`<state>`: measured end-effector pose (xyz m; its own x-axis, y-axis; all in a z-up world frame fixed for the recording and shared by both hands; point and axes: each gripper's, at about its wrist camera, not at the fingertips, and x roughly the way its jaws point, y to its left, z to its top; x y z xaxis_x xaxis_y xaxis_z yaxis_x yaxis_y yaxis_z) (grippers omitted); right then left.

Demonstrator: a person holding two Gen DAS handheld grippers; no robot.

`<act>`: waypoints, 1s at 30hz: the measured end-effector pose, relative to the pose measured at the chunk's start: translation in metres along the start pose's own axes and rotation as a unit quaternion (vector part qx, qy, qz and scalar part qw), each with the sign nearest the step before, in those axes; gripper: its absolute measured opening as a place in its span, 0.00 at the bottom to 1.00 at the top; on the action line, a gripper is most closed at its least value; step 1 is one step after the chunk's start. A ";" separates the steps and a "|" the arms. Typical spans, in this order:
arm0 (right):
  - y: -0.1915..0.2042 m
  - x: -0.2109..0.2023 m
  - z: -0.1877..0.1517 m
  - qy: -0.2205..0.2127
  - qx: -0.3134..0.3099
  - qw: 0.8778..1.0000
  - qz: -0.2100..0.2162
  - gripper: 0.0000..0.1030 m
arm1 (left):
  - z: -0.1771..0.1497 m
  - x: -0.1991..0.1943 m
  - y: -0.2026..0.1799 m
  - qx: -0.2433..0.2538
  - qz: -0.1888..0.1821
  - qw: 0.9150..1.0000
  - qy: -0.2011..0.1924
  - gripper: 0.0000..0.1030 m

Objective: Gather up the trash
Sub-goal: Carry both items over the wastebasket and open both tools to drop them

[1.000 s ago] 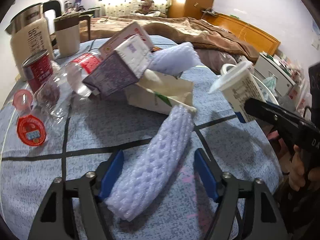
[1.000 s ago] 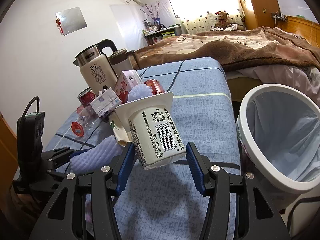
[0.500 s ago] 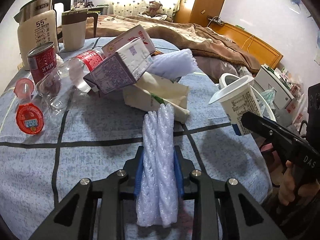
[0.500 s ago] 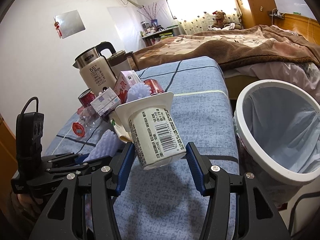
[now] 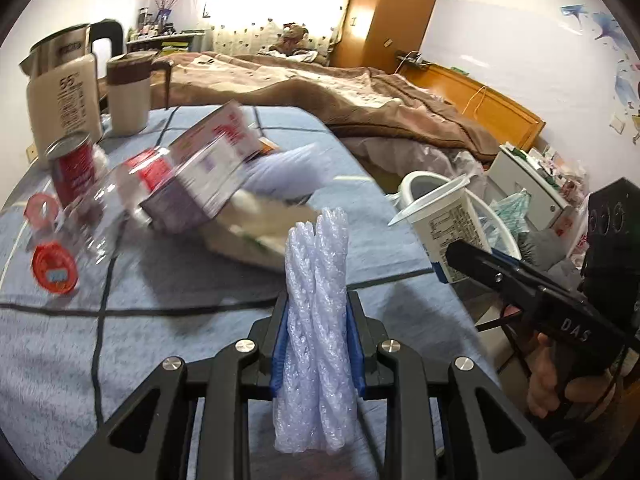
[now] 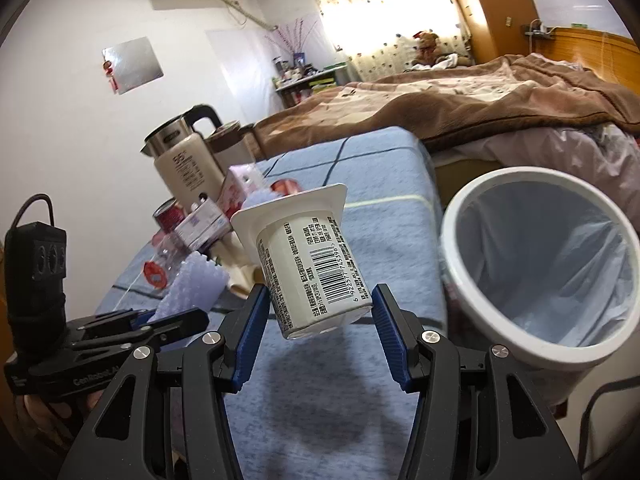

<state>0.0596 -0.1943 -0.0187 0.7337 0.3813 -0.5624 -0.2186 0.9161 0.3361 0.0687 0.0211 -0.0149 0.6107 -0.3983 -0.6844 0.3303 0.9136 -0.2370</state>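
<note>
My left gripper (image 5: 318, 320) is shut on a pale lilac foam net sleeve (image 5: 316, 280) and holds it upright above the blue checked table (image 5: 140, 344). My right gripper (image 6: 318, 320) is shut on a white yogurt cup (image 6: 308, 264), tilted, held above the table near its right edge. The cup also shows in the left wrist view (image 5: 444, 224). A white trash bin (image 6: 540, 272) with a clear liner stands just right of the table. The left gripper and sleeve appear in the right wrist view (image 6: 192, 284).
On the table lie a purple carton (image 5: 204, 184), a clear plastic bottle (image 5: 108, 200), a red can (image 5: 74, 164), a red lid (image 5: 54, 270), a paper bag (image 5: 256, 236) and another foam sleeve (image 5: 288, 172). A kettle (image 5: 60, 92) and jug (image 5: 128, 92) stand behind. A bed lies beyond.
My left gripper closed on the foam sleeve and lifted it off the table. My right gripper moved the yogurt cup closer to the bin.
</note>
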 end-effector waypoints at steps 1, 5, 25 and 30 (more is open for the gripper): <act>-0.004 -0.003 0.002 -0.003 0.003 1.000 -0.004 0.52 | 0.003 0.001 -0.004 0.004 -0.003 1.000 -0.002 0.26; -0.019 -0.015 0.009 -0.018 0.014 0.999 -0.027 0.52 | 0.015 0.009 -0.020 0.017 -0.015 1.000 -0.005 0.26; -0.134 -0.046 0.026 -0.031 0.068 0.981 -0.179 0.52 | 0.064 0.086 -0.132 0.083 -0.099 0.991 0.027 0.27; -0.152 -0.041 0.024 -0.017 0.068 0.978 -0.198 0.52 | 0.068 0.104 -0.150 0.090 -0.103 0.990 0.040 0.27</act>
<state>0.0782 -0.3525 -0.0284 0.7643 -0.0071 -0.6449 0.1736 0.9653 0.1951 0.1313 -0.1633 -0.0040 0.4614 -0.5596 -0.6884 0.5690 0.7820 -0.2544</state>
